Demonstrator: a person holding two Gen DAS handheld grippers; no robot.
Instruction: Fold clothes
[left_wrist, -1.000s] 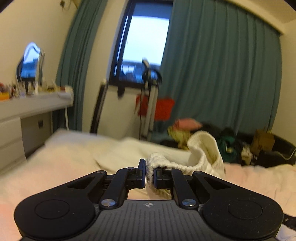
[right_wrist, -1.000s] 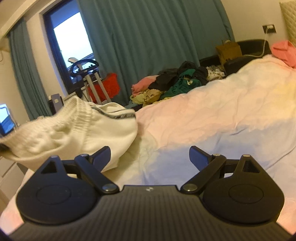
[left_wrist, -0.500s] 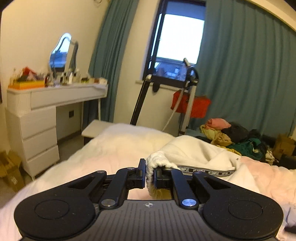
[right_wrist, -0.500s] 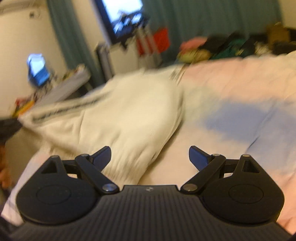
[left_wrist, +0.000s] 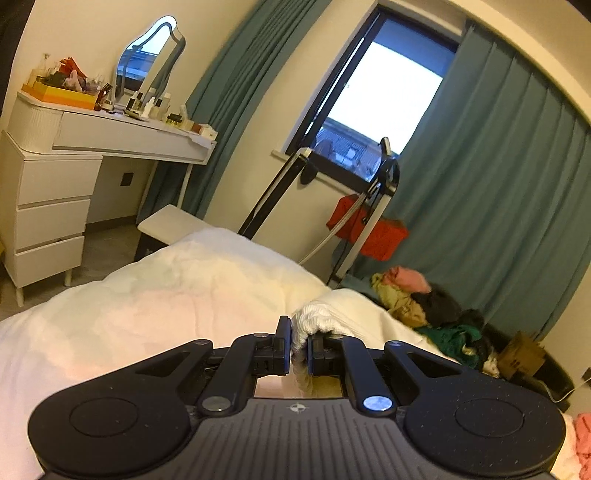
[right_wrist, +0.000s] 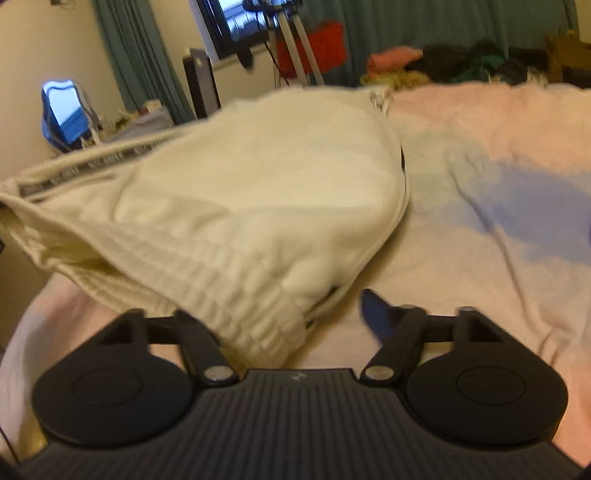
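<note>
A cream white garment (right_wrist: 258, 184) with a ribbed hem and a printed band lies stretched over the pale pink bed (right_wrist: 498, 229). My left gripper (left_wrist: 298, 349) is shut on a ribbed corner of the garment (left_wrist: 314, 321) and holds it just above the bed. My right gripper (right_wrist: 291, 314) is open. The garment's ribbed hem lies between its jaws and covers the left finger; the right fingertip (right_wrist: 373, 306) shows beside it.
A white dresser (left_wrist: 48, 192) with a mirror stands left of the bed. A window, teal curtains and an exercise machine (left_wrist: 369, 206) are beyond the foot. A pile of clothes (left_wrist: 424, 306) lies by the curtain. A pink item (left_wrist: 583, 443) lies at the right.
My left gripper has kept its hold and swung left and down, pulling the garment out flat. My right gripper has come down to the bed and up to the hem, staying open.
</note>
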